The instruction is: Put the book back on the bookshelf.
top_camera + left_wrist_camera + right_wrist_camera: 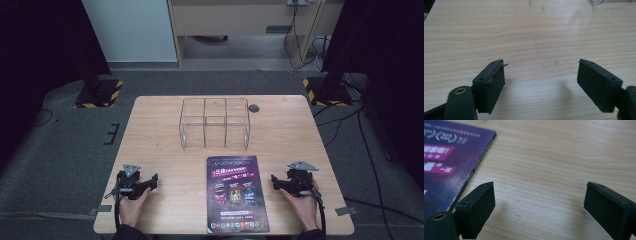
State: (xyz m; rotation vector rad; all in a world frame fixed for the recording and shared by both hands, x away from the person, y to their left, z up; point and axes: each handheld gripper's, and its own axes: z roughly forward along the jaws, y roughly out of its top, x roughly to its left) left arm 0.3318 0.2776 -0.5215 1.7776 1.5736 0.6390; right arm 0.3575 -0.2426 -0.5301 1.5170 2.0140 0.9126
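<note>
- A purple magazine (pixel 237 194) lies flat on the wooden surface (pixel 160 135), at the near edge and about midway across, its cover up and its long side running away from the person.
- The left gripper (pixel 150 181) rests on the surface well to the left of the magazine, held in the person's left hand (pixel 131 205); bare wood lies between it and the magazine.
- In the left gripper view its fingers (pixel 490 82) stand apart, released, with nothing but wood grain between them.
- The right gripper (pixel 278 181) rests on the surface to the right of the magazine, near it but not touching, in the person's right hand (pixel 305 202).
- In the right gripper view its fingers (pixel 477 206) are spread wide and released, nothing between them; the magazine's spine edge runs just beside the finger on that view's left side.
- A clear wire-framed box (pixel 215 123) with three compartments in a row stands beyond the magazine's far end, apart from it, towards the far side of the surface.
- A small dark round disc (pixel 254 108) sits in the surface past the box's right corner, farther from the magazine.
- Both grippers carry a grey three-cornered plate on top, and each points inwards towards the magazine.
</note>
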